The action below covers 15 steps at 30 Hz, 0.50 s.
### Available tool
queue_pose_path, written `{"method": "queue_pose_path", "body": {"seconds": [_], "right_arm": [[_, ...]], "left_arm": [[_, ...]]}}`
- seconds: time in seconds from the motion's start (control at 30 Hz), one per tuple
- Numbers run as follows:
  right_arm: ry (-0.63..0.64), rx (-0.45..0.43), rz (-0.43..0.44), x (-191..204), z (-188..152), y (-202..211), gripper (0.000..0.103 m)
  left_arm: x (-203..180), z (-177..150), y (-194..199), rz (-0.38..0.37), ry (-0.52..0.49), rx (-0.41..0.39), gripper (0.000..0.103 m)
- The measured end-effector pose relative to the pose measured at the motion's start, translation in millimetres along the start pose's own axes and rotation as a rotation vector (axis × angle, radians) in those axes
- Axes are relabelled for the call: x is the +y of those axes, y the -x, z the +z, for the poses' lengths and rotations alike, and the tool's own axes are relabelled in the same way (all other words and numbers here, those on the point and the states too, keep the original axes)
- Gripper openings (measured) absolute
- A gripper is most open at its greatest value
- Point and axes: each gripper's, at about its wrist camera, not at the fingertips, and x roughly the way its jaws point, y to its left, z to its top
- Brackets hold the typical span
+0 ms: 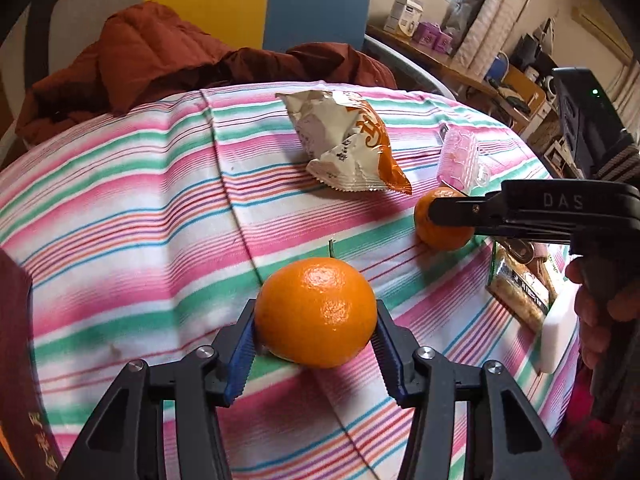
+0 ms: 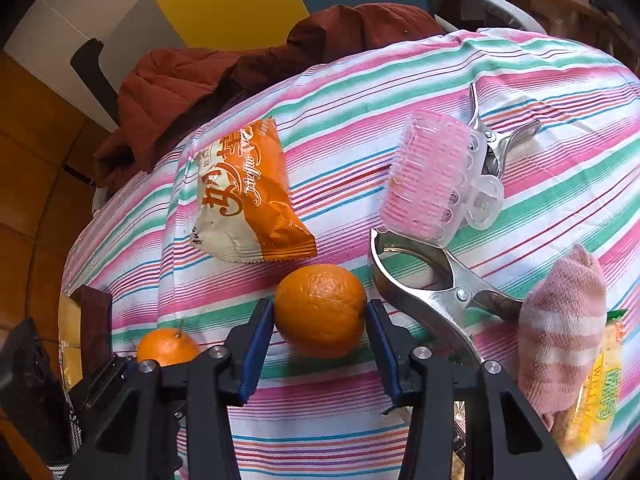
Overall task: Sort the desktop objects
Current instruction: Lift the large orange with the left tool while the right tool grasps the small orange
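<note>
Two oranges lie on the striped tablecloth. The larger orange sits between the blue pads of my left gripper, and both pads press its sides. In the right wrist view the second orange rests on the cloth with my right gripper shut on it, a pad touching each side. The left wrist view shows that same orange half hidden under the right gripper's black finger. The left gripper's orange shows at the lower left of the right wrist view.
An orange-and-white snack bag lies behind the oranges. A pink hair roller clip, a metal clamp, a pink sock and a yellow-green snack packet crowd the right side. A red jacket lies beyond the far edge.
</note>
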Motion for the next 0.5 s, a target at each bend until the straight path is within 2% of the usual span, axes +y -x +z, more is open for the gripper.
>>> {"method": "queue_pose_path", "body": {"seconds": [0.2, 0.3, 0.37, 0.5], "right_arm": [[0.002, -0.009, -0.008, 1.6, -2.7, 2.1, 0.048], [-0.009, -0.005, 0.040, 3.9, -5.1, 1.7, 0.046], [-0.010, 0.008, 0.075, 6.3, -6.4, 0.2, 0.046], [0.026, 0.010, 0.077, 15.3, -10.6, -0.2, 0.046]], "left_arm": [[18.9, -24.0, 17.5, -0.050, 0.116, -0.014, 0.054], [25.8, -32.5, 23.8, -0.074, 0.168, -0.014, 0.054], [30.3, -40.4, 30.5, -0.084, 0.187, -0.018, 0.054], [35.2, -54.8, 47.5, -0.092, 0.203, -0.036, 0.054]]}}
